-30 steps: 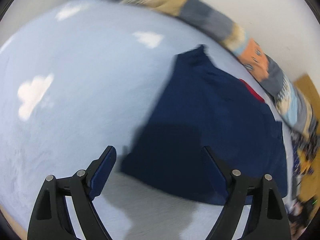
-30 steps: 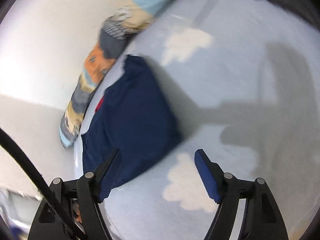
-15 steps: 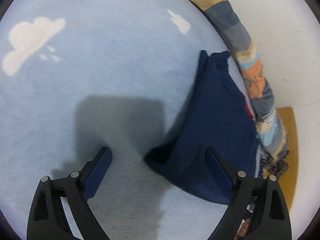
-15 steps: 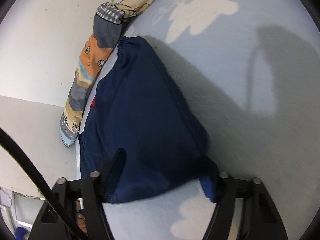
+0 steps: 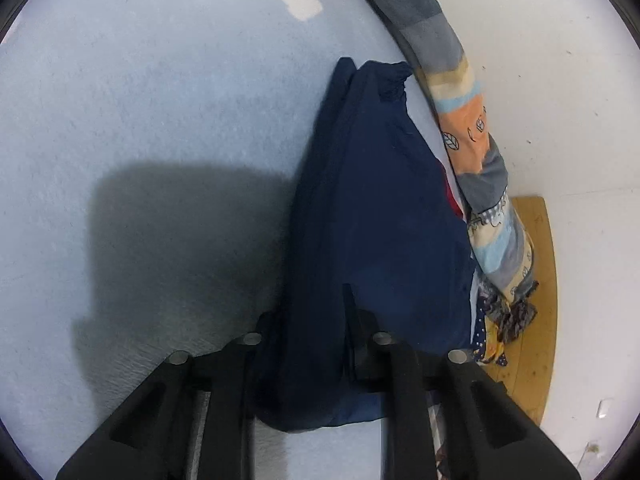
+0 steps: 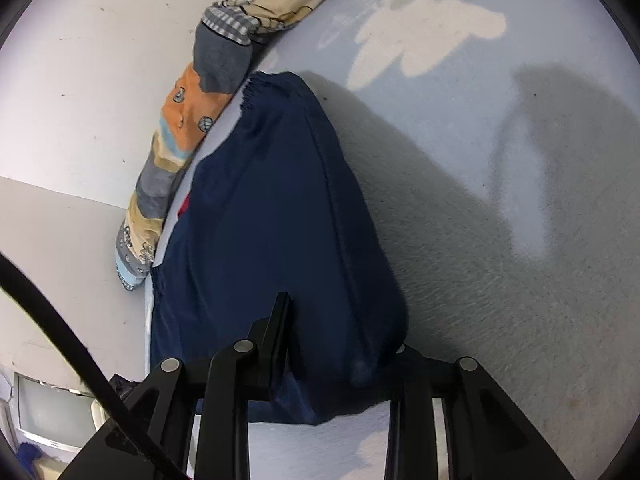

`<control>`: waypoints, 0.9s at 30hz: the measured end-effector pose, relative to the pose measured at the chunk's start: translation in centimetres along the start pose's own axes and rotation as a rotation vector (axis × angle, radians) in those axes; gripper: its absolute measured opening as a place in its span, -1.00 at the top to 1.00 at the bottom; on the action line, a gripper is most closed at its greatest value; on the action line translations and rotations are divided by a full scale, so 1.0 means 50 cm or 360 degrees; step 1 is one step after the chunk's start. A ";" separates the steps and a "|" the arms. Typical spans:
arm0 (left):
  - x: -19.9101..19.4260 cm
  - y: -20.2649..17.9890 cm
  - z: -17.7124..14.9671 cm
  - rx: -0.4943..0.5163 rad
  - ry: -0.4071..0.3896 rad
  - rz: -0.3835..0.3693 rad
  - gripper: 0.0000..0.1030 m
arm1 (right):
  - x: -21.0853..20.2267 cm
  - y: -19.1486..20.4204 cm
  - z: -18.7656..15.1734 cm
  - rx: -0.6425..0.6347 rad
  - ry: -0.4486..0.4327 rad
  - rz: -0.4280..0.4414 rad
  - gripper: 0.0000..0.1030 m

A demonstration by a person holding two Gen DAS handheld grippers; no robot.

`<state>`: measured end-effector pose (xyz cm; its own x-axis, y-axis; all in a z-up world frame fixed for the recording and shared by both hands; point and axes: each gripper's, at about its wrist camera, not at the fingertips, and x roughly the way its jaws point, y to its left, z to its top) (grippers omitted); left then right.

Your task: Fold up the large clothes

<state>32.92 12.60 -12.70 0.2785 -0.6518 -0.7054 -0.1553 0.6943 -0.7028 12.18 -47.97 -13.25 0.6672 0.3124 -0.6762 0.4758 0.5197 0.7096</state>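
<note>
Grippers (image 5: 308,320) (image 6: 336,344) pinch navy garment (image 5: 380,208), lengthwise away.

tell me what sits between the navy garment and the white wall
A long patchwork bolster lies along the far edge of the navy garment, between it and the white wall; both wrist views show it.

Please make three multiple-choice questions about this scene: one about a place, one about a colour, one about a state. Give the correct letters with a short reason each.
1. The rolled quilt lies where?
A. between garment and wall
B. on top of the garment
C. under the left gripper

2. The garment is mostly
A. red
B. navy
C. grey

3. The right gripper is
A. wide open above the bed
B. shut on nothing
C. shut on the garment

Key: 1 A, it runs along the white wall beside the garment; 2 B, dark blue cloth with only a red sliver; 3 C, cloth bunches between its fingers.
</note>
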 end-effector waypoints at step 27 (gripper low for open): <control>-0.265 0.024 -0.278 0.0170 -0.0345 0.0643 -0.26 | -0.223 -0.030 -0.169 -0.0035 0.0110 -0.0365 0.24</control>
<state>15.89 17.84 -5.49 0.4093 -0.2520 -0.8769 -0.1965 0.9142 -0.3545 -0.81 -45.53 -8.46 0.5020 0.2375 -0.8316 0.5972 0.6004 0.5319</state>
